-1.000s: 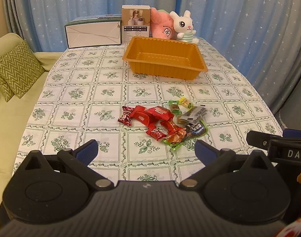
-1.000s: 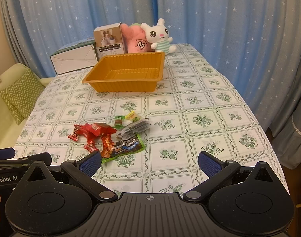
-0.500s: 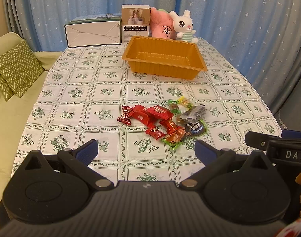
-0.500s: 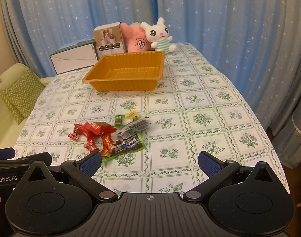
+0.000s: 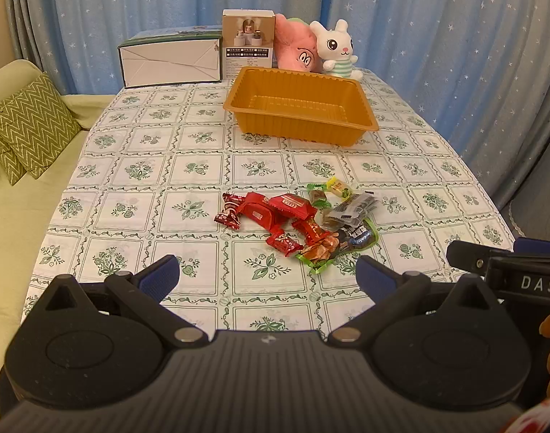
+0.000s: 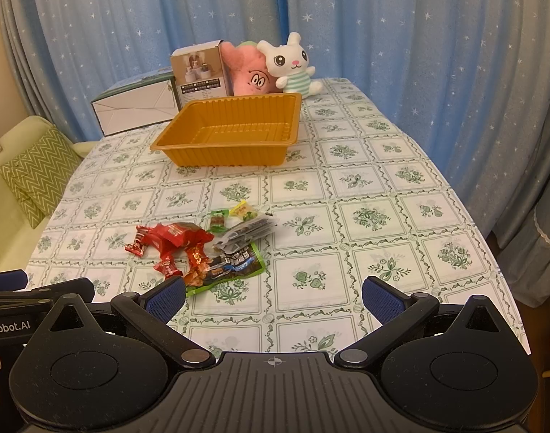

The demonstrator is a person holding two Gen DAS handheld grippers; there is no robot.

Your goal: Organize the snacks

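A small heap of wrapped snacks point(image 5: 300, 222) lies mid-table: red packets on the left, green, yellow and grey ones on the right. In the right wrist view the same snack heap point(image 6: 202, 249) sits left of centre. Beyond it stands an empty orange plastic tray point(image 5: 361, 122), also seen as the orange tray point(image 6: 188, 151). My left gripper point(image 5: 267, 276) is open, held just short of the heap, nothing between its blue pads. My right gripper point(image 6: 273, 297) is open too, its left pad near the green packet. Each gripper's body shows at the edge of the other's view.
At the table's far end stand a white-and-green box point(image 5: 170, 59), a small product box point(image 5: 248, 45), a pink plush point(image 5: 296, 52) and a white bunny plush point(image 5: 336, 50). A sofa with a zigzag cushion point(image 5: 25, 126) lies left; blue curtains hang behind and right.
Both views have crept very slightly; the snack heap sits marginally lower in the right wrist view. Both grippers stay open and nothing on the table has moved.
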